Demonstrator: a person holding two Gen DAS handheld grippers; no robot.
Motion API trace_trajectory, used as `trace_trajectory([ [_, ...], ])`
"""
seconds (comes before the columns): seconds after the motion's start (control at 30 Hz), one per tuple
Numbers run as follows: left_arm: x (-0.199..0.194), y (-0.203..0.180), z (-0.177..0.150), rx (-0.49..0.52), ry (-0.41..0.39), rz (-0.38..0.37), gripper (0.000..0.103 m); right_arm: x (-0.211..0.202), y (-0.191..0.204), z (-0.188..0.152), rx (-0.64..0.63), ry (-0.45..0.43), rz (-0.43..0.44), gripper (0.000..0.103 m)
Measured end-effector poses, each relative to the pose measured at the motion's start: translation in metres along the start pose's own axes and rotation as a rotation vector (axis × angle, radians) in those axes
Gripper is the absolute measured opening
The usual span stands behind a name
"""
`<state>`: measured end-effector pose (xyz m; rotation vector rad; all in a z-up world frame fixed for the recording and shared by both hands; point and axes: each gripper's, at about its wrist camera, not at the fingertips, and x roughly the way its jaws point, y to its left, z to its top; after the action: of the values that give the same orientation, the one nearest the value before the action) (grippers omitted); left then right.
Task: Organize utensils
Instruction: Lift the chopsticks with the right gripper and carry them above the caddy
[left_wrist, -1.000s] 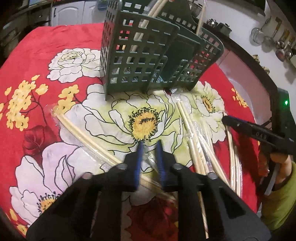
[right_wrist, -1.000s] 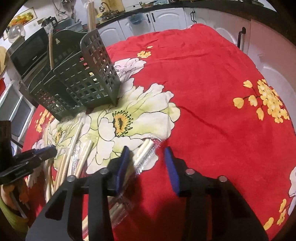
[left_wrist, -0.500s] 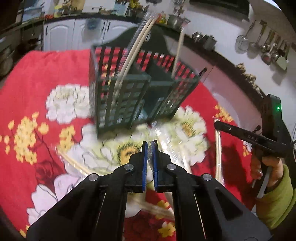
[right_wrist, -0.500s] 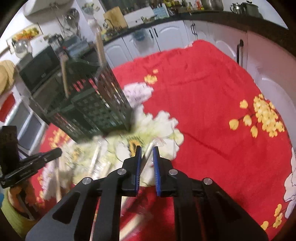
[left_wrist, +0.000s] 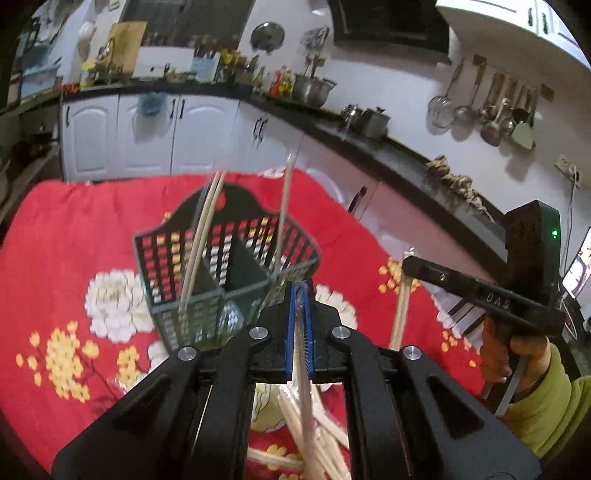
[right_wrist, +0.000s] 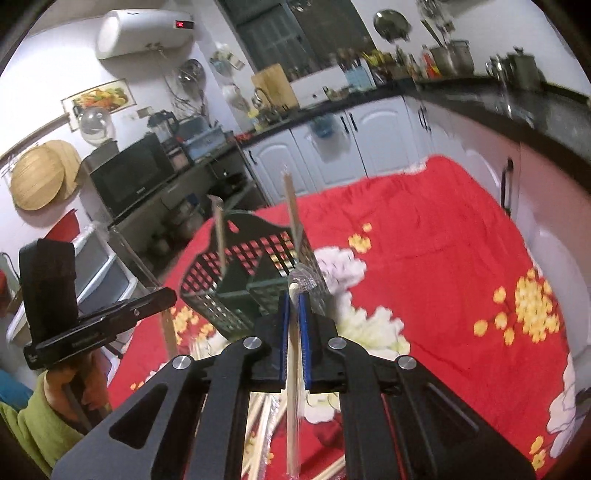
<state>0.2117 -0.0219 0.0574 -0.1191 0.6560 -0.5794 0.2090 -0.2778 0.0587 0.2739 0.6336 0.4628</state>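
Observation:
A dark green slotted basket (left_wrist: 173, 258) (right_wrist: 207, 295) with compartments stands on the red flowered cloth (left_wrist: 74, 229). Chopsticks (left_wrist: 201, 240) lean upright inside it, and a single one (left_wrist: 282, 206) stands in another compartment. My left gripper (left_wrist: 300, 295) is shut on a plastic-wrapped chopstick pair (left_wrist: 306, 417), held in the air just in front of the basket. My right gripper (right_wrist: 293, 299) is shut on another wrapped pair (right_wrist: 293, 413), also raised near the basket's front. In each view the other gripper shows at the side with its pair hanging below.
Several loose wrapped chopsticks (left_wrist: 328, 443) (right_wrist: 258, 417) lie on the cloth below both grippers. A hand in a green sleeve (left_wrist: 546, 406) holds the right gripper. Kitchen counter and white cabinets (left_wrist: 122, 136) run behind the table.
Both grippers closed on wrapped chopstick pairs lying on the cloth and lifted them. Both views rose and tilted up, so the basket now sits lower in frame.

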Motion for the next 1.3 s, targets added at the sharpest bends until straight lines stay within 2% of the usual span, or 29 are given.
trace_trajectory([
  [0.37, -0.022, -0.02, 0.038, 0.047, -0.1, -0.024, 0.002, -0.021, 0.028, 0.027, -0.069, -0.122, 0.023, 0.006],
  [0.53, -0.034, -0.03, 0.063, 0.08, -0.157, -0.021, 0.002, -0.028, 0.038, 0.039, -0.112, -0.192, 0.008, 0.006],
  [0.8, -0.031, -0.037, 0.089, 0.097, -0.197, -0.022, 0.002, -0.035, 0.044, 0.06, -0.135, -0.262, -0.019, 0.006],
  [1.3, -0.037, -0.042, 0.143, 0.138, -0.309, 0.064, 0.002, -0.039, 0.058, 0.109, -0.169, -0.392, -0.03, 0.006],
])
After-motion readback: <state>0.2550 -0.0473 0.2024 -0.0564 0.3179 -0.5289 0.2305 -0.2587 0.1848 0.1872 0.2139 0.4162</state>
